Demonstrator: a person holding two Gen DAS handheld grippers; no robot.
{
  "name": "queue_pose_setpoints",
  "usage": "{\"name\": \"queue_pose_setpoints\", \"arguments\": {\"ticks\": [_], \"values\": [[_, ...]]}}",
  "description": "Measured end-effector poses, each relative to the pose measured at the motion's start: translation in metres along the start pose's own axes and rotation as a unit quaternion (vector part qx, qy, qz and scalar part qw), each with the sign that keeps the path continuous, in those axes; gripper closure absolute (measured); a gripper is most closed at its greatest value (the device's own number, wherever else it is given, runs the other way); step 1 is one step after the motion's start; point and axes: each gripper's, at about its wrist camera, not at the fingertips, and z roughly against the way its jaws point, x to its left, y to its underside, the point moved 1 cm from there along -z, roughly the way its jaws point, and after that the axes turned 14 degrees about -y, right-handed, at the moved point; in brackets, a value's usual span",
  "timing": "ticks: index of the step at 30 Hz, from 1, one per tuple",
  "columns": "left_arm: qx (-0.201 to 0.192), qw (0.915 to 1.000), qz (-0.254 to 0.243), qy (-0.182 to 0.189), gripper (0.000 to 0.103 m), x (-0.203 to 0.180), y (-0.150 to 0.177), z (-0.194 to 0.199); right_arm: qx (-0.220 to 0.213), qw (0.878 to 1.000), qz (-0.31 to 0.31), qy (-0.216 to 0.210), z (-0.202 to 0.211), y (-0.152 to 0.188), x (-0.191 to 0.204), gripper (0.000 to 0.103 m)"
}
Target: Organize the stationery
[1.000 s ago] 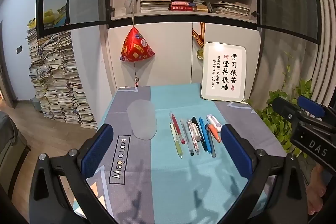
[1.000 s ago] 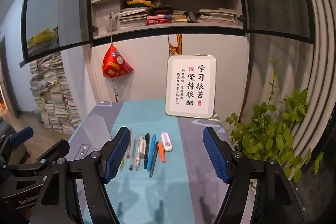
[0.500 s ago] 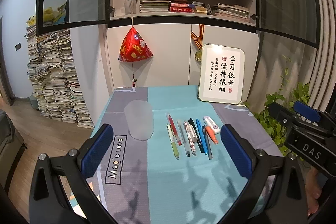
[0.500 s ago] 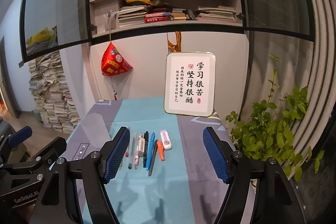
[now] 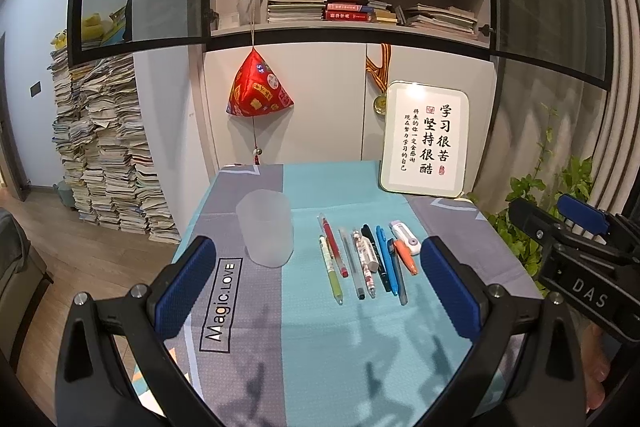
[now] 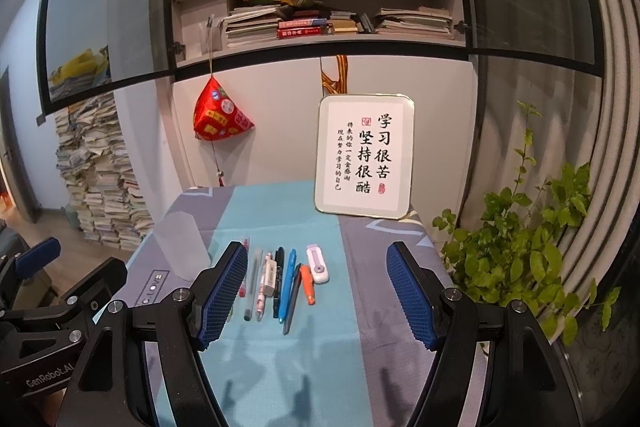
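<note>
Both my tools, left tool (image 5: 318, 289) and right tool (image 6: 316, 293), gape wide, empty; pens (image 5: 362, 263) crowd right of the frosted translucent plastic cup (image 5: 265, 233), so I risk scattering neighbours.

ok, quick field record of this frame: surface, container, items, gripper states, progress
surface: table with teal and grey cloth
container: frosted cup, upright, nothing visible inside, left of the pens
items: row of pens lying side by side; white correction tape at the row's right end, beside an orange pen
left gripper: open, holding nothing, above the table
right gripper: open, holding nothing
progress: nothing in the cup yet
</note>
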Motion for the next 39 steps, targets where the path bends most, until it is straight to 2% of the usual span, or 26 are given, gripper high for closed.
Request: {"name": "queue_pose_setpoints", "arguments": {"ticks": [32,39], "values": [[0.014,0.9998,-0.016,0.0,0.003,-0.018,0.0,-0.024,0.017,1.0,-0.001,0.002,-0.029,-0.001,-0.011,0.03],[0.031,0.9994,-0.018,0.001,0.005,-0.023,0.001,-0.039,0.036,0.999,-0.005,-0.002,-0.043,0.003,-0.014,0.044]]}}
